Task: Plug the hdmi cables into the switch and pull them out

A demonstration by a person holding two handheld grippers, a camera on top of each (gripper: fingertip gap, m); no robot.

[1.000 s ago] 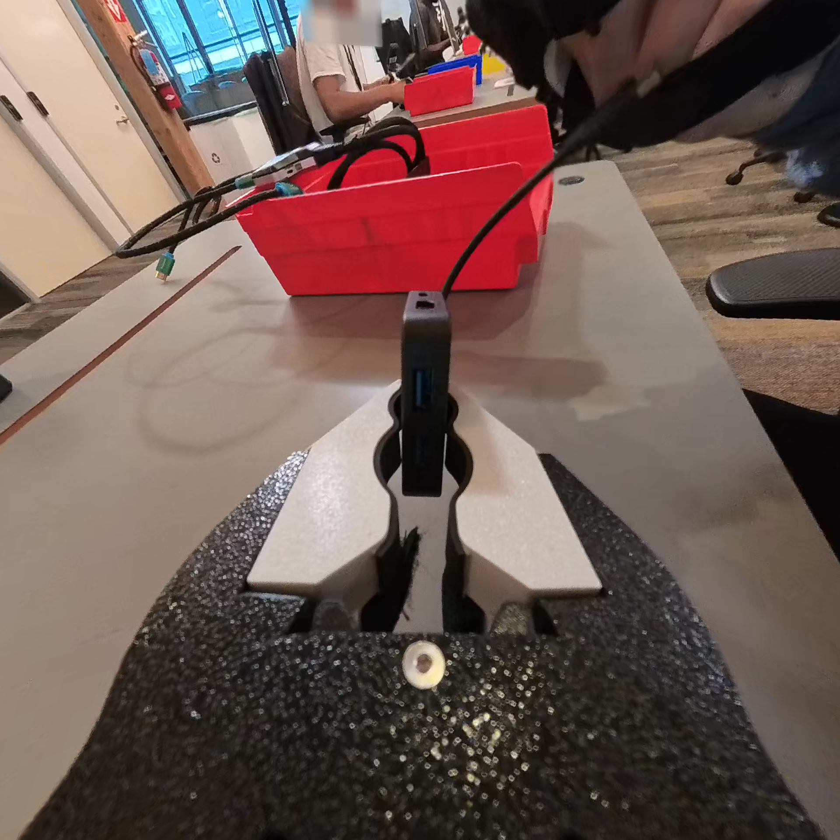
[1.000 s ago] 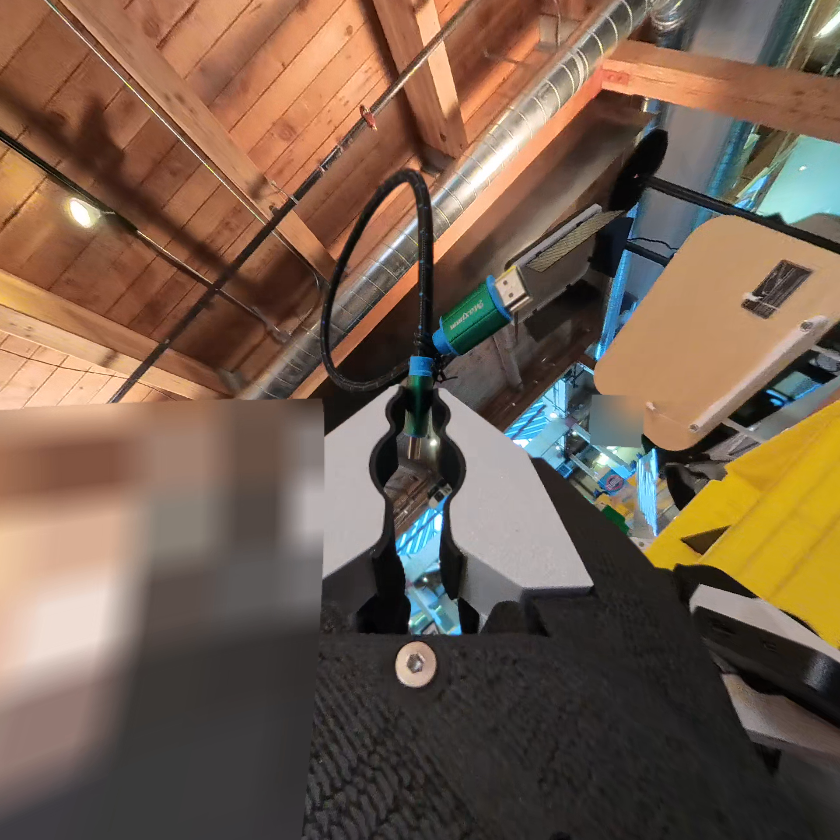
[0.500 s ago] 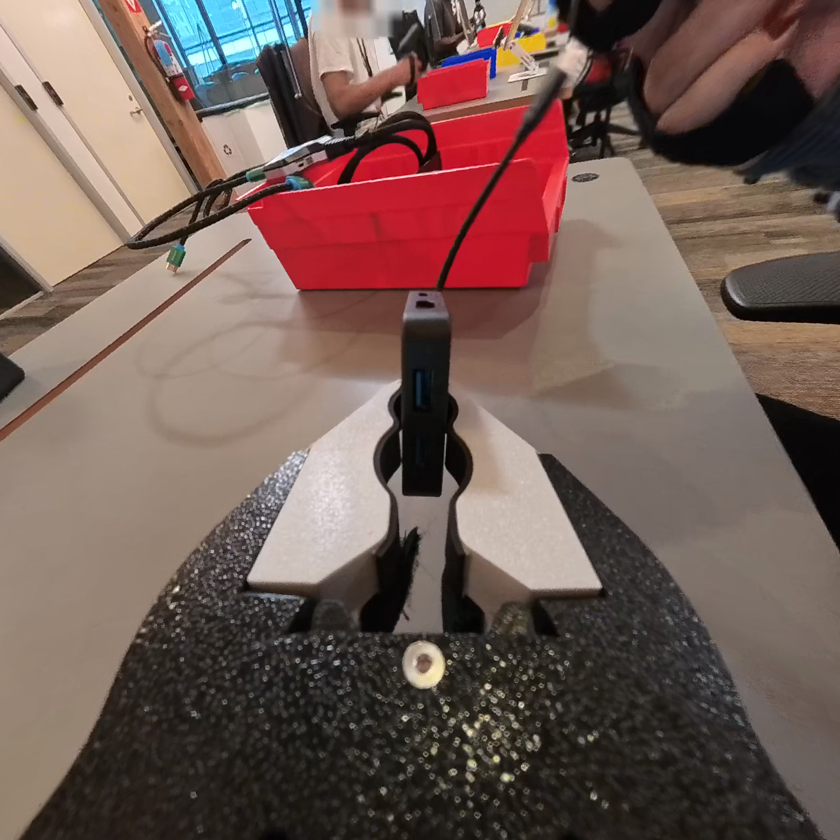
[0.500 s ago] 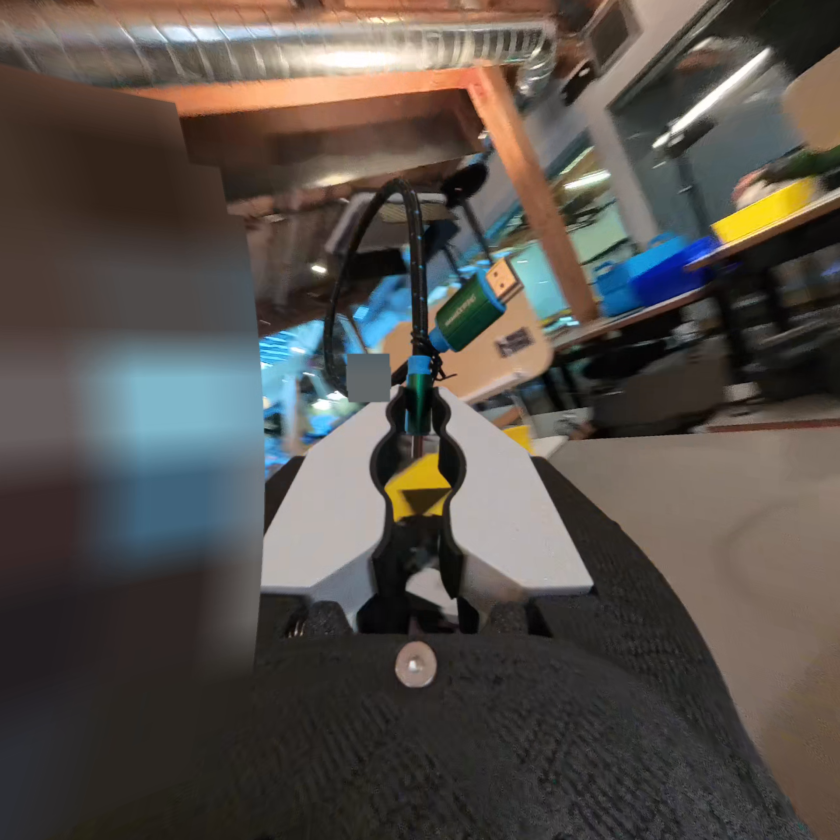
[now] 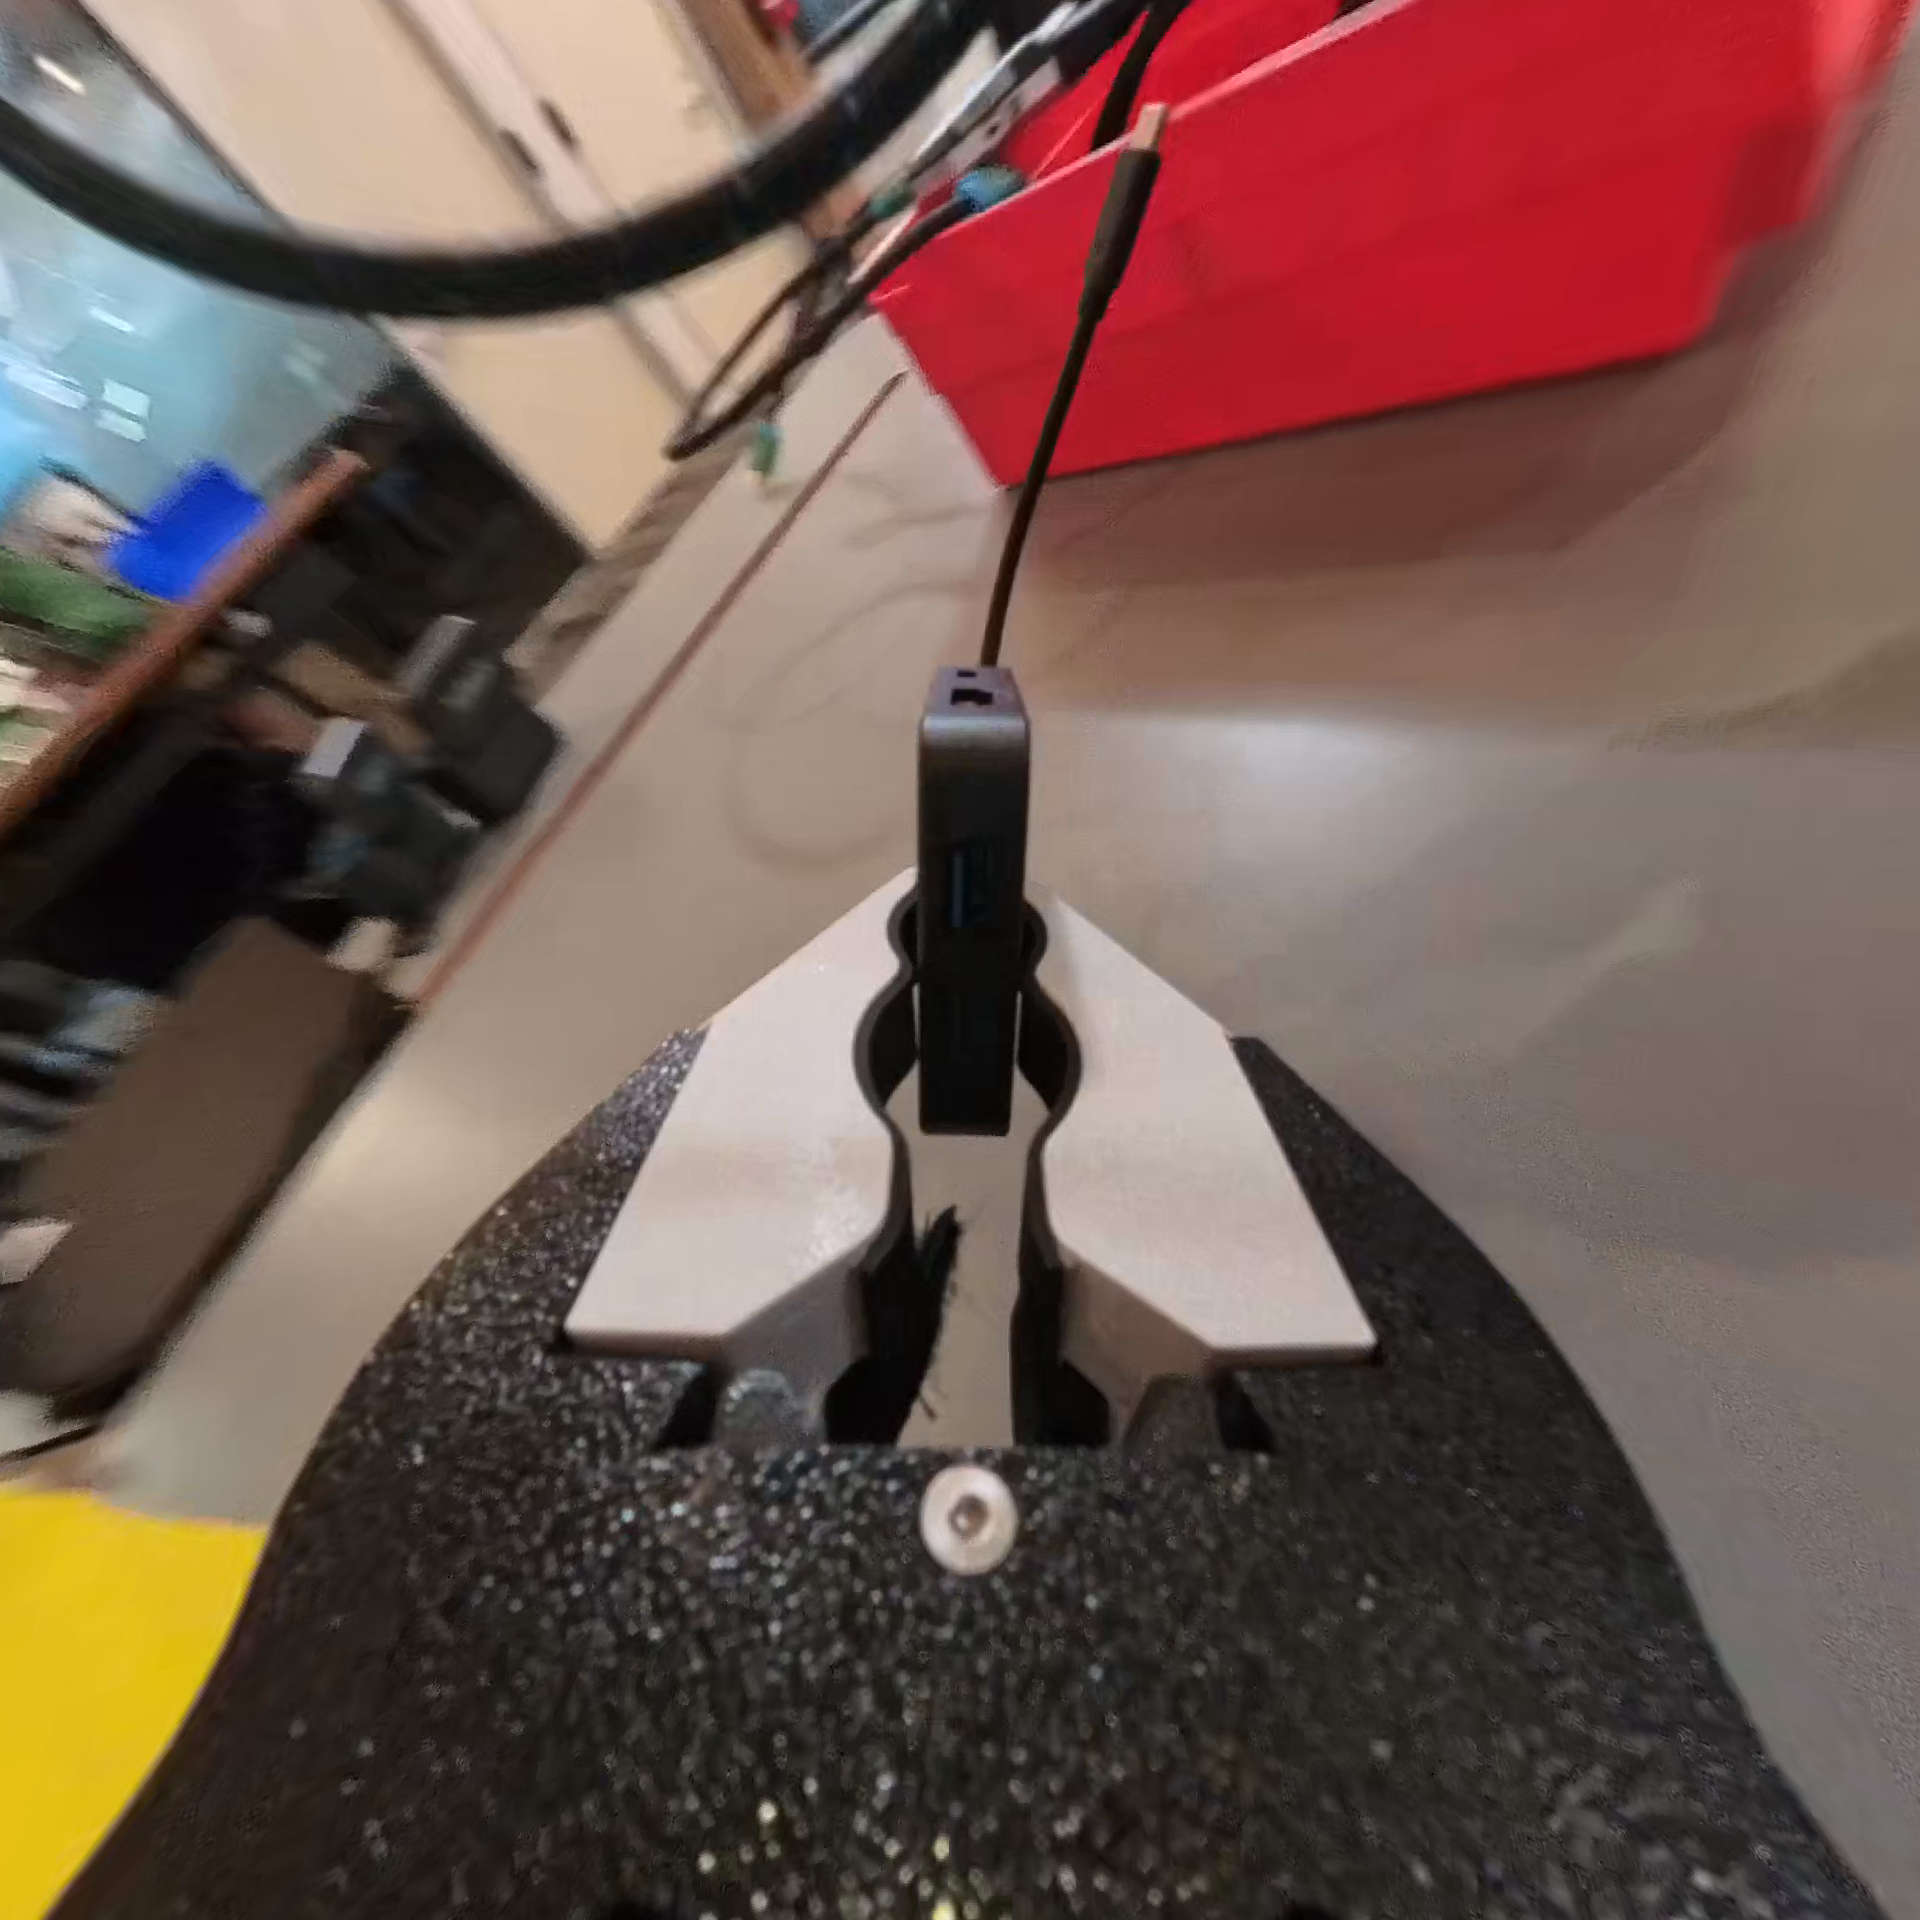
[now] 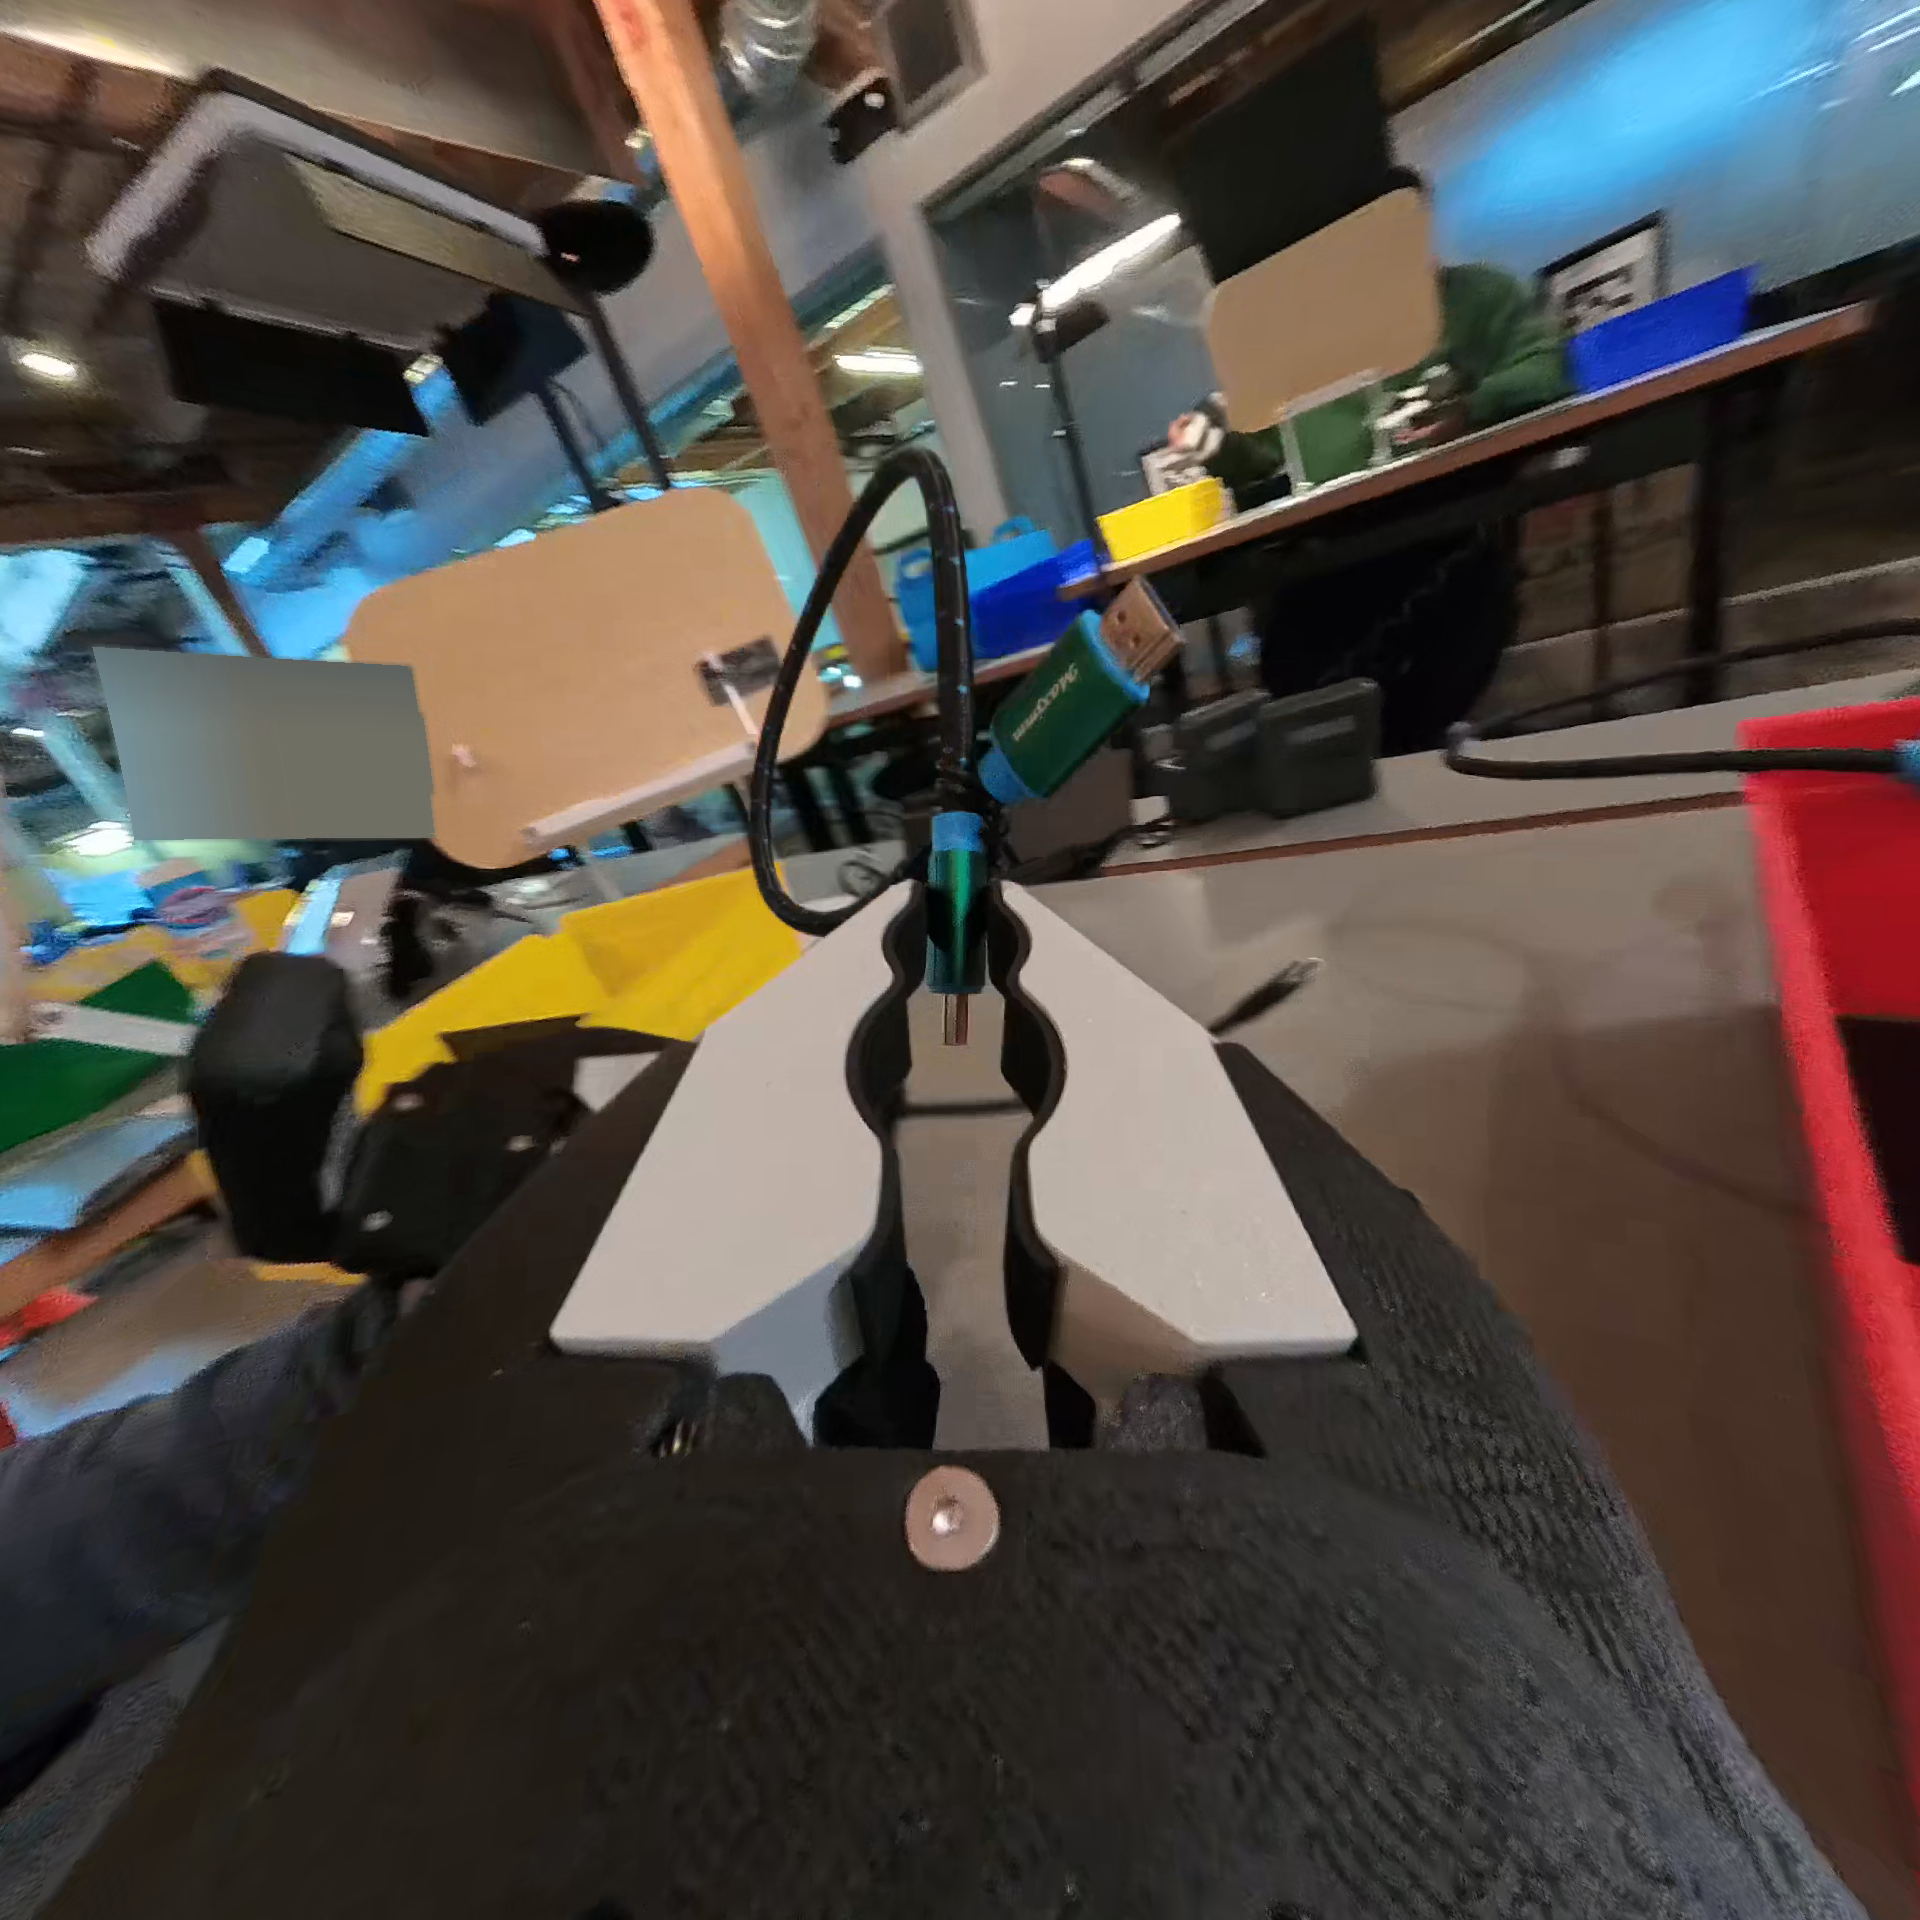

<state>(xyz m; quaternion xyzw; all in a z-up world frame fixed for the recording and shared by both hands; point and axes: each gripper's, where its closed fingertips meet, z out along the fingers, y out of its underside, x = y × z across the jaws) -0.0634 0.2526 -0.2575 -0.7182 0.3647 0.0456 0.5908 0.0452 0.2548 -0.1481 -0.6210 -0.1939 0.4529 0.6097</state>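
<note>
Your left tongs (image 5: pixel 971 997) are clenched on the switch (image 5: pixel 971 914), held edge-up over the tabletop (image 5: pixel 1455 831), its thin lead trailing toward the red bin (image 5: pixel 1455 260). Your right tongs (image 6: pixel 956 966) grip one green plug (image 6: pixel 954 920) of the HDMI cable (image 6: pixel 831 623); the other plug (image 6: pixel 1075 701) dangles free. Nothing looks plugged in yet, so every insertion and pull-out remains.

Left wrist view: camera sits just behind the left claw (image 5: pixel 971 935), looking low along the grey worktop (image 5: pixel 1455 831) toward the red bin (image 5: pixel 1403 270). Right wrist view: camera behind the right claw (image 6: pixel 956 935), facing across the same worktop (image 6: pixel 1403 987); the red bin (image 6: pixel 1829 935) appears at right.
</note>
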